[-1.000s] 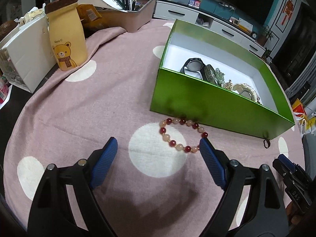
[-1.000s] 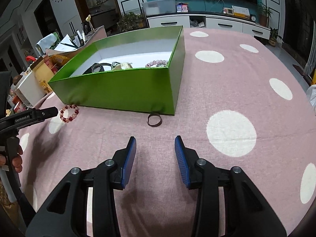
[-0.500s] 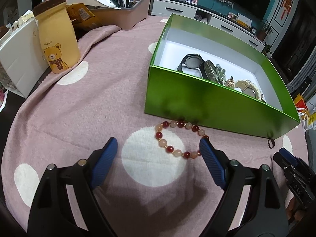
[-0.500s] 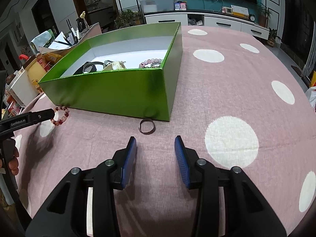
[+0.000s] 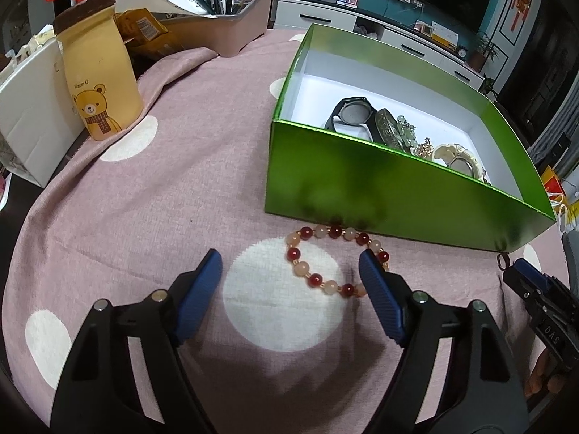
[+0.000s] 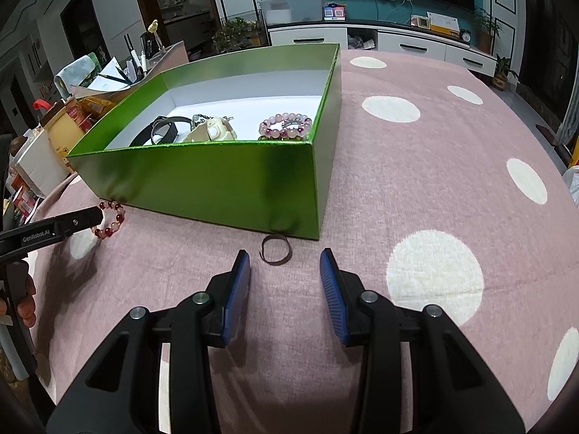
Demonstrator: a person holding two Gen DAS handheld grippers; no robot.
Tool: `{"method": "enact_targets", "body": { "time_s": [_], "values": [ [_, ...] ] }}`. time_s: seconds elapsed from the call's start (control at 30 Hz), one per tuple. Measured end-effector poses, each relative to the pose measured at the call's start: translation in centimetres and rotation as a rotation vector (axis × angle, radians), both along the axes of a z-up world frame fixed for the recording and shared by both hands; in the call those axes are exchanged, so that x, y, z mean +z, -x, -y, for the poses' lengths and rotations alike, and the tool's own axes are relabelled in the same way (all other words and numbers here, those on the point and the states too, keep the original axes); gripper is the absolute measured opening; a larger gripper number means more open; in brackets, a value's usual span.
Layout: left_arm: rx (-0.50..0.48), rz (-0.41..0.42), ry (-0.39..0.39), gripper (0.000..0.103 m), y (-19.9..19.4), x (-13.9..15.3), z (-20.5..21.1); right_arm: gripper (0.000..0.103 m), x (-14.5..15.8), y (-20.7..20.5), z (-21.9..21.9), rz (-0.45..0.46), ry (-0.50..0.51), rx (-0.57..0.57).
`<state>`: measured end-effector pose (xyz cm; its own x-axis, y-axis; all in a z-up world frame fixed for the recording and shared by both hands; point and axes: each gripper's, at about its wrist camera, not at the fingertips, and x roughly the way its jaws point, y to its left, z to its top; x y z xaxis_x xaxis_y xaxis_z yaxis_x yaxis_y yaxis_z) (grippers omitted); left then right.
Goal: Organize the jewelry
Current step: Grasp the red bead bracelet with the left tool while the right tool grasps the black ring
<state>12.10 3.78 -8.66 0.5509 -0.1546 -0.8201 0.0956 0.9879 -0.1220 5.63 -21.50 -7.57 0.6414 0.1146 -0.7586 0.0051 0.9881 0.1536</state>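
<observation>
Two pieces remain outside the green box point(image 5: 398, 195): the beaded bracelet point(image 5: 325, 260) and a dark ring point(image 6: 275, 249), both lying just beside its wall on the surface. Our left claw point(image 5: 289, 275), unclenched, has just been narrowing around the bracelet; our right claw point(image 6: 285, 275) hangs released, empty. We judge the bracelet light, floppy, slippery: pinch across one strand.

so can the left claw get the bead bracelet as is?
Probably yes. The left claw is open and has just been closing, with the bracelet on the cloth partly between its fingers. The green box sits just behind it but doesn't block access.
</observation>
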Motion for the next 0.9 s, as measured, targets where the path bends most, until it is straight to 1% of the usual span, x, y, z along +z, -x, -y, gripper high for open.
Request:
{"method": "enact_targets", "body": {
  "time_s": [0.07, 0.13, 0.23, 0.3, 0.37, 0.43, 0.5, 0.6, 0.67, 0.77, 0.83, 0.87, 0.9],
  "values": [
    [0.000, 0.010, -0.025, 0.069, 0.0, 0.0, 0.1, 0.041, 0.0, -0.1, -0.1, 0.001, 0.005, 0.001],
    [-0.006, 0.018, -0.042, 0.063, 0.1, 0.0, 0.3, 0.041, 0.0, -0.3, -0.3, 0.001, 0.009, 0.004],
    [-0.019, 0.031, -0.074, 0.061, 0.3, 0.0, 0.5, 0.041, 0.0, -0.6, -0.5, 0.001, 0.014, 0.008],
    [-0.034, 0.047, -0.123, 0.058, 0.6, -0.2, 1.2, 0.041, 0.0, -0.7, -0.7, 0.000, 0.019, 0.014],
    [-0.066, 0.065, -0.123, 0.036, 1.1, -0.1, 1.9, 0.041, 0.0, -0.8, -0.9, -0.001, 0.033, 0.020],
    [-0.091, 0.074, -0.126, 0.026, 1.4, 0.0, 2.7, 0.041, 0.0, -0.9, -1.2, -0.003, 0.050, 0.023],
    [-0.099, 0.082, -0.127, 0.024, 1.6, 0.0, 3.0, 0.041, -0.1, -1.0, -1.4, -0.004, 0.064, 0.025],
    [-0.100, 0.085, -0.122, 0.020, 1.7, -0.1, 3.0, 0.032, -0.1, -1.0, -1.2, -0.004, 0.066, 0.018],
    [-0.105, 0.085, -0.120, 0.015, 1.8, 0.0, 3.2, 0.023, -0.1, -1.0, -1.1, -0.005, 0.069, 0.015],
    [-0.113, 0.086, -0.122, 0.009, 1.8, -0.1, 3.5, 0.019, -0.1, -1.0, -1.2, -0.005, 0.076, 0.021],
    [-0.117, 0.084, -0.118, 0.008, 1.9, -0.1, 3.7, 0.018, -0.1, -1.0, -1.4, -0.004, 0.083, 0.030],
    [-0.118, 0.083, -0.117, 0.007, 1.8, -0.1, 3.7, 0.016, 0.0, -0.9, -1.5, 0.000, 0.083, 0.033],
    [-0.120, 0.080, -0.114, 0.007, 1.8, 0.0, 3.8, 0.010, 0.1, -0.8, -1.6, 0.006, 0.082, 0.034]
  ]
}}
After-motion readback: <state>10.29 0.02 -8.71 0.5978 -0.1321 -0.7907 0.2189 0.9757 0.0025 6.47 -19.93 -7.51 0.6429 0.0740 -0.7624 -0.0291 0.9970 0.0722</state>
